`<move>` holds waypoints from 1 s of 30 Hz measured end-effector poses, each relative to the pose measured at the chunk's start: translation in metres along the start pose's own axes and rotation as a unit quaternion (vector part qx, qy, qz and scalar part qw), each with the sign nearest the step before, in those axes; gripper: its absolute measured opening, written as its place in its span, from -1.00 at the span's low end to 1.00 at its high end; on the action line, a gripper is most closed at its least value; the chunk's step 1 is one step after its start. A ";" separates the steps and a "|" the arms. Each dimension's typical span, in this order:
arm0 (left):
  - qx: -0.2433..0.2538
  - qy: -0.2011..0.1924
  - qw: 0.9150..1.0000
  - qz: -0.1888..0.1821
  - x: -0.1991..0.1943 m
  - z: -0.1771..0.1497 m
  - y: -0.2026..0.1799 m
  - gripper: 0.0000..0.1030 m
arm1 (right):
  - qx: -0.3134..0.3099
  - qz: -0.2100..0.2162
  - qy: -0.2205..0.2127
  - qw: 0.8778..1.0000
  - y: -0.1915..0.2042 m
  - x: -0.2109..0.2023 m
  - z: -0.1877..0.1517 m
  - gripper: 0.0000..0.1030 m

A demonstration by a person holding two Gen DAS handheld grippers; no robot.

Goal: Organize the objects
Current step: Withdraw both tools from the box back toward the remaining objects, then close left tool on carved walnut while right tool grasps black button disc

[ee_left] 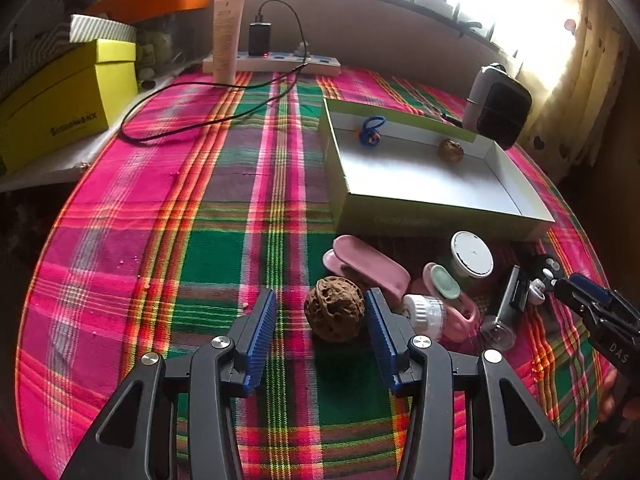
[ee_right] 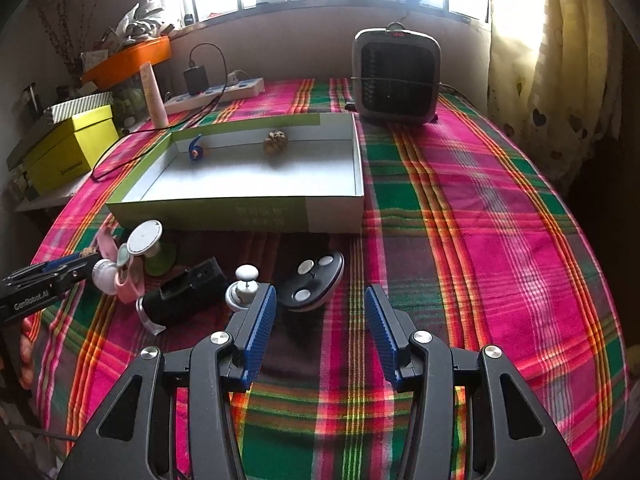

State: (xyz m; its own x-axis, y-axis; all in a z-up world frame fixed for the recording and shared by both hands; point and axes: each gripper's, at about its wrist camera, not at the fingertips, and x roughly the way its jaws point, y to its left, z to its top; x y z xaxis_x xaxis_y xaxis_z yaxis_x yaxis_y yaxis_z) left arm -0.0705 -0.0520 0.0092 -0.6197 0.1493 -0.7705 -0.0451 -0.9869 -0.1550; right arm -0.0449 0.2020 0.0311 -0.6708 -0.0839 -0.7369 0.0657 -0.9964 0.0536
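Blue ridged pads on the left gripper (ee_left: 320,316) stand spread apart, with a bumpy brown walnut (ee_left: 334,309) between them on the checked cloth (ee_left: 200,240); the right pad is very close, the left pad is not touching; the nut is round, so I think a one-sided push could roll it away into the pink case (ee_left: 370,266). The right gripper (ee_right: 320,312) is spread too, holding nothing, near a black disc (ee_right: 312,280). The open box (ee_left: 440,210) beyond already holds another walnut (ee_left: 451,151).
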 end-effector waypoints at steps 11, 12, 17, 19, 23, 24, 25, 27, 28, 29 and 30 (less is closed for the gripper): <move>0.009 -0.005 1.000 0.007 0.001 -0.001 -0.002 -0.14 | 0.013 -0.005 0.023 1.000 -0.006 0.017 0.006 -0.07; 0.009 -0.005 1.000 0.007 0.001 -0.001 -0.002 -0.14 | 0.016 -0.006 0.025 1.000 -0.008 0.018 0.006 -0.07; 0.014 -0.007 1.000 0.012 0.002 0.000 -0.003 -0.14 | 0.016 -0.007 0.029 0.999 -0.009 0.023 0.008 -0.07; 0.016 -0.008 1.000 0.014 0.003 0.000 -0.003 -0.14 | 0.011 -0.010 0.029 0.999 -0.008 0.024 0.008 -0.07; 0.016 -0.011 1.000 0.017 0.003 0.000 -0.003 -0.14 | 0.014 -0.008 0.028 0.999 -0.010 0.024 0.008 -0.07; 0.017 -0.012 1.000 0.019 0.004 0.001 -0.004 -0.14 | 0.014 -0.008 0.028 0.999 -0.010 0.024 0.008 -0.07; 0.018 -0.013 1.000 0.020 0.004 0.001 -0.004 -0.14 | 0.013 -0.009 0.028 0.999 -0.010 0.024 0.009 -0.07; 0.015 -0.013 1.000 0.021 0.005 0.001 -0.004 -0.14 | 0.011 -0.012 0.028 0.999 -0.009 0.024 0.008 -0.07; 0.013 -0.014 1.000 0.021 0.005 0.002 -0.004 -0.14 | 0.011 -0.012 0.028 0.999 -0.010 0.024 0.008 -0.07; 0.013 -0.014 1.000 0.021 0.005 0.001 -0.004 -0.14 | 0.011 -0.011 0.028 0.999 -0.010 0.024 0.009 -0.07; 0.013 -0.014 1.000 0.021 0.005 0.001 -0.004 -0.14 | 0.011 -0.011 0.028 0.999 -0.010 0.024 0.009 -0.07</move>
State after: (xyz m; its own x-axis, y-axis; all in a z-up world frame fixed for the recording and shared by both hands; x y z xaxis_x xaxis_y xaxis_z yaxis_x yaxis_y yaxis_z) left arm -0.0742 -0.0475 0.0067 -0.6435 0.1061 -0.7581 -0.0380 -0.9936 -0.1068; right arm -0.0683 0.2100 0.0183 -0.6299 -0.0613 -0.7742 0.0344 -0.9981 0.0510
